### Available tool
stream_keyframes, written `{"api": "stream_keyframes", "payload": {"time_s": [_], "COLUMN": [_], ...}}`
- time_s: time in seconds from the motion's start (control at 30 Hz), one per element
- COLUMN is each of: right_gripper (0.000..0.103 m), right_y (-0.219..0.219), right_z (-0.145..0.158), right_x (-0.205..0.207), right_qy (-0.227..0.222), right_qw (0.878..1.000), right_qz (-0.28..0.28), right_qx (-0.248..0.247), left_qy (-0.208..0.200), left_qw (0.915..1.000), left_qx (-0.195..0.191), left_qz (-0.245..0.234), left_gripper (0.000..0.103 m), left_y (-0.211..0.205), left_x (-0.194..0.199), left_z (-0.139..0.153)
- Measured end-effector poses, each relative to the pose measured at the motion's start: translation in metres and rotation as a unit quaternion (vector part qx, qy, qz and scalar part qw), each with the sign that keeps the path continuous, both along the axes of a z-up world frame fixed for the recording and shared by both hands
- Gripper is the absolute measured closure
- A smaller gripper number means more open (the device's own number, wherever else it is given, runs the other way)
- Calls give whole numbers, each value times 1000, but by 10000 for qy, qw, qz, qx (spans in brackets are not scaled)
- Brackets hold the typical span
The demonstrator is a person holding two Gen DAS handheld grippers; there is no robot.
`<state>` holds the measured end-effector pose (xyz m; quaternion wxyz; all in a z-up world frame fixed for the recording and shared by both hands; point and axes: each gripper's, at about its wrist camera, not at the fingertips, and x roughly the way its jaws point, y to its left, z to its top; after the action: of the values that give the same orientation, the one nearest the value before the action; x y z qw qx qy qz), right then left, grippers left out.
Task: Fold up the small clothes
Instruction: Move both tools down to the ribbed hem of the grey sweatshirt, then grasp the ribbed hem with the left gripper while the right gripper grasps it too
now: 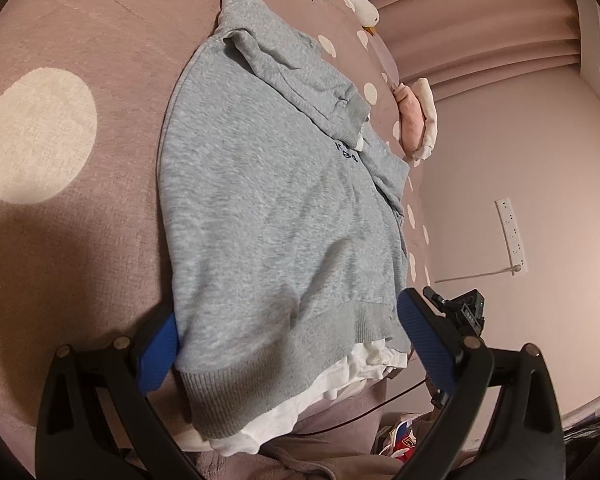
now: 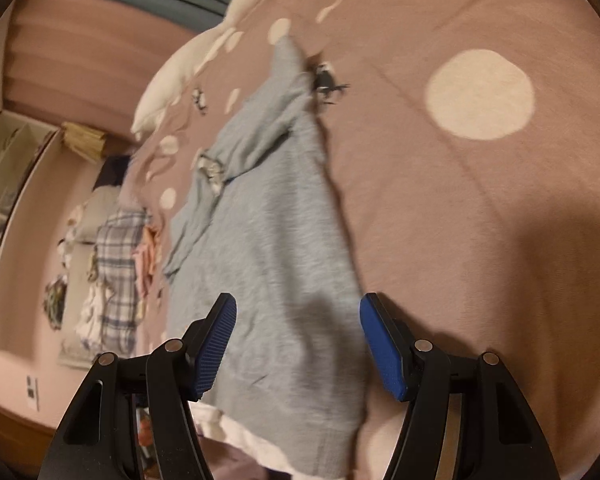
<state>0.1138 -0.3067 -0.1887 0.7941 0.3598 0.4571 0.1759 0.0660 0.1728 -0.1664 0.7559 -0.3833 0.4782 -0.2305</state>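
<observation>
A small grey sweatshirt (image 1: 268, 200) with a white under-hem (image 1: 340, 380) lies flat on the pink spotted bedspread (image 1: 80, 220), one sleeve folded across its chest. My left gripper (image 1: 288, 340) is open, its blue pads either side of the ribbed hem, the left pad partly under the cloth. In the right wrist view the sweatshirt (image 2: 276, 248) runs away from me and my right gripper (image 2: 300, 344) is open, straddling its near hem. That view is blurred.
A white plush goose (image 2: 204, 60) and a pink plush (image 1: 414, 120) lie at the bed's far side. A plaid cloth pile (image 2: 116, 264) sits beyond the bed's edge. A power strip (image 1: 512, 236) is on the floor.
</observation>
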Motion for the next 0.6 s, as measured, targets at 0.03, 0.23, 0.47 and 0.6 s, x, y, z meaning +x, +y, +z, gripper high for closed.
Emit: {"api": "stream_keyframes", "payload": {"time_s": [0.03, 0.23, 0.47, 0.6], "right_gripper": [38, 38, 38, 38], "right_y": [2, 24, 26, 22], "right_z": [-2, -6, -6, -6], "right_x": [0, -5, -12, -20], "right_qy": [15, 46, 85, 258], "right_qw": [10000, 9968, 9956, 9955], "right_qz": [68, 792, 937, 907], "right_qx": [41, 92, 57, -74], "left_qy": [3, 17, 174, 180], "left_qw": [10000, 10000, 9997, 9996], "left_qx": [4, 38, -109, -78], "left_qz": [-6, -38, -111, -201], "left_gripper": [3, 3, 3, 3], "left_y": [-1, -2, -2, -5], "left_x": [1, -1, -12, -17], "left_z": [0, 2, -3, -4]}}
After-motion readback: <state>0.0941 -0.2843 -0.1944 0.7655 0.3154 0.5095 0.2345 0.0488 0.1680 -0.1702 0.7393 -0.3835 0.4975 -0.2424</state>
